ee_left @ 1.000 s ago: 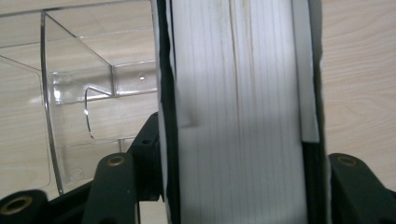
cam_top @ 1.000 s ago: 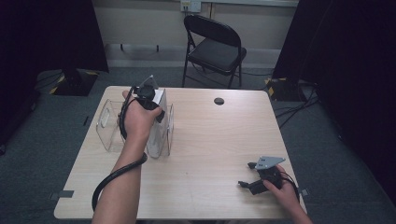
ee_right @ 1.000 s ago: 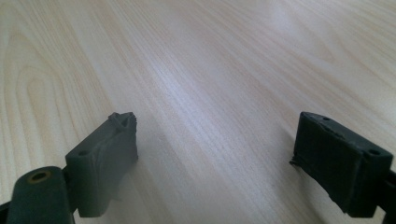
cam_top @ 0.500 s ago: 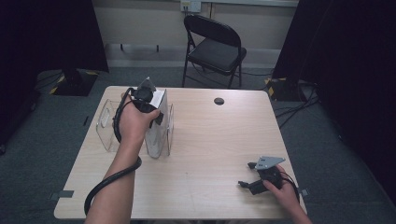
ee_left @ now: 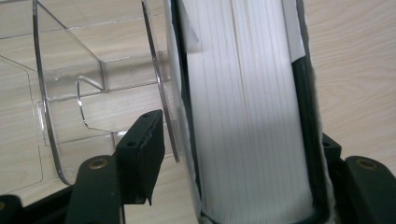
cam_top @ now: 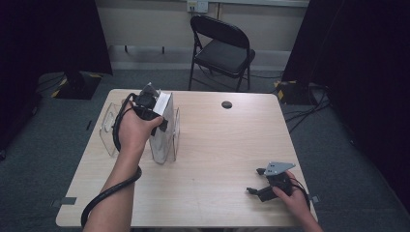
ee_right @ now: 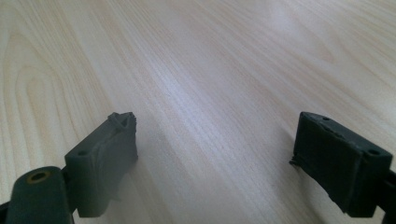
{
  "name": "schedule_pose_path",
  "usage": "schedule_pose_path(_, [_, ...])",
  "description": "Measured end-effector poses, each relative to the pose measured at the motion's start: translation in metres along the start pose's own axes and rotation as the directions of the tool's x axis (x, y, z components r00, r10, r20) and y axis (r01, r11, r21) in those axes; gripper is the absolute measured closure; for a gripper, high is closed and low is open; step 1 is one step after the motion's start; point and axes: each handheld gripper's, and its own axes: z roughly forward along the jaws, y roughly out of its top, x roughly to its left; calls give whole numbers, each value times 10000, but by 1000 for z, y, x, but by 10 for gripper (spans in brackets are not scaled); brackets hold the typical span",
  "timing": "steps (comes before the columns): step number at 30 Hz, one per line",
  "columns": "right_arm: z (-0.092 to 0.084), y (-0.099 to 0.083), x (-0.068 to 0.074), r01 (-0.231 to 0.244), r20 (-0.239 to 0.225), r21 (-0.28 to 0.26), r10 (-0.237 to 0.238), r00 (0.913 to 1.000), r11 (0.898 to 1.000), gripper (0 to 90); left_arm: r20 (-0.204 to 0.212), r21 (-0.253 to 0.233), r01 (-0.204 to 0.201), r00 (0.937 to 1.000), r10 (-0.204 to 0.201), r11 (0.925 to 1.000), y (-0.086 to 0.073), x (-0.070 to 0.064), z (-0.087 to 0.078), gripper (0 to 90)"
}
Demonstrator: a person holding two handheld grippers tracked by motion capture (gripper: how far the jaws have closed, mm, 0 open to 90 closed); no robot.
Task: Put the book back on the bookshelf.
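1. The step in hand looks like filing a book into the clear acrylic rack that stands on the left part of the surface. The person's left gripper is over the rack, with a thick white book standing upright in one of its slots.

2. In the left gripper view the book's page edges run up between the two black fingers, with a dark cover edge along its right side. The left finger stands apart from the book, on the other side of a clear divider; the right finger is hard up beside the cover. The jaws have just been opening with the book between them, so I judge this to be the release and not a grip.

3. The book seems to rest in the slot already, leaning little if at all; whether it sits fully down I cannot tell.

4. The right gripper lies low near the surface's front right corner, well apart from the rack. Its fingers stand wide open over bare wood, holding nothing.

5. The next move, as I judge it, calls for opening a bit wider and lifting straight up, so neither finger drags the book or catches the divider.
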Motion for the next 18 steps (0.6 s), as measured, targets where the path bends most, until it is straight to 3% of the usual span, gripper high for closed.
schedule_pose_path(12, [0,0,0,9,-9,-7,-9,10000,10000,123,124,-133,-356,9993,357,9993,-9,3,-4,315])
schedule_pose_path(18, [0,0,0,12,-11,-6,-12,10000,10000,123,121,-205,-323,9994,325,9993,-12,2,-7,308])
